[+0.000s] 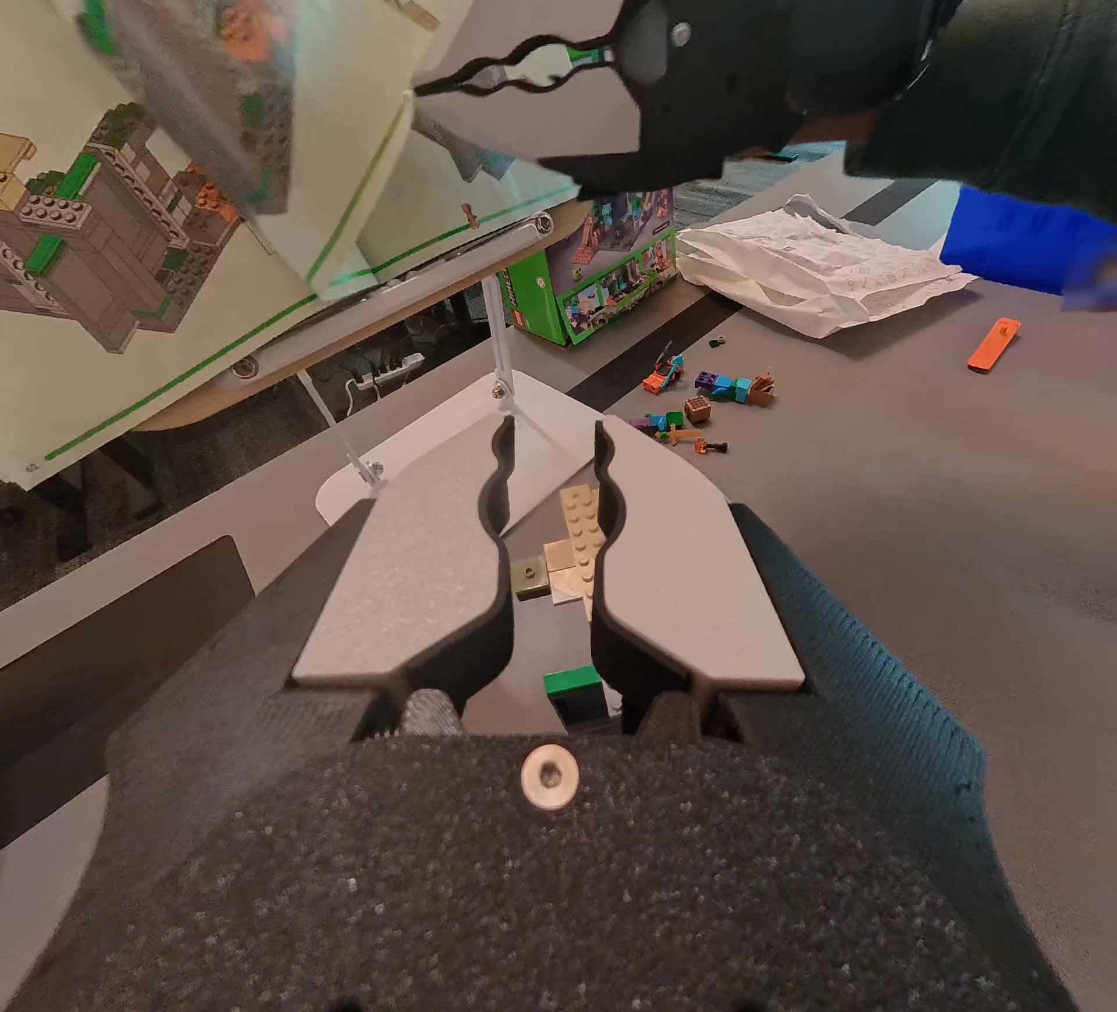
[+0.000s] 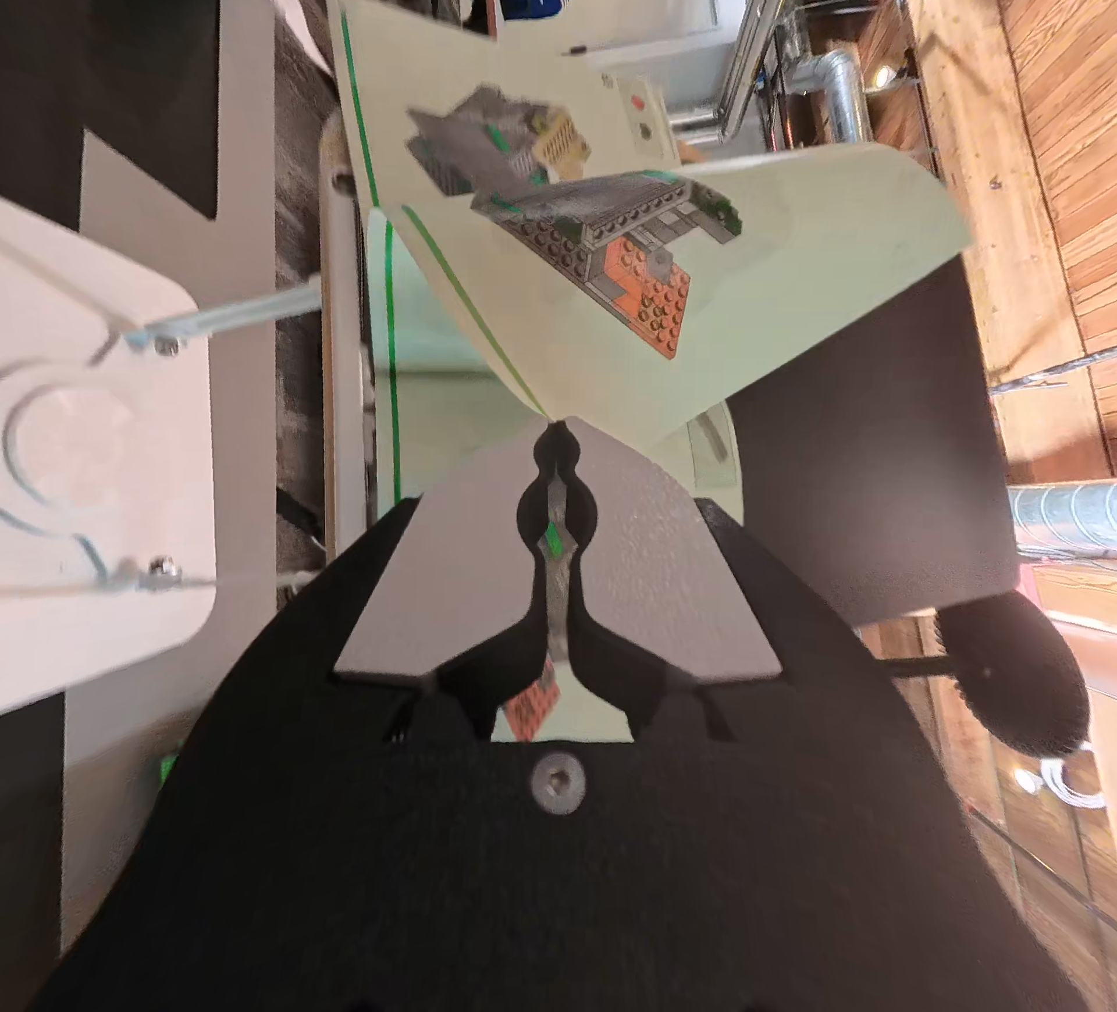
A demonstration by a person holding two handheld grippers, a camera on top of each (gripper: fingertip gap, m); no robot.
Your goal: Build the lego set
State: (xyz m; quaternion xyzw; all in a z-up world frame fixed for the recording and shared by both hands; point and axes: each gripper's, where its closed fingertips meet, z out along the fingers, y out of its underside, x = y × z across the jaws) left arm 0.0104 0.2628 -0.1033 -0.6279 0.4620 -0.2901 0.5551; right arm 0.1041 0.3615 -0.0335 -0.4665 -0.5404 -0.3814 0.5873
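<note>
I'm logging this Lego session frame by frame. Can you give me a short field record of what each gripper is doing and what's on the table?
right gripper: shut on a page of the instruction booklet, lifting it
left gripper: open, empty, above tan plates
booklet: on a stand
table: small loose figures and pieces, green set box, white paper bag, orange brick separator

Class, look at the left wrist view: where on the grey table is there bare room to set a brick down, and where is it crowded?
Bare: the table right of the left gripper, below the orange tool. Crowded: around the loose pieces and tan plates.
</note>
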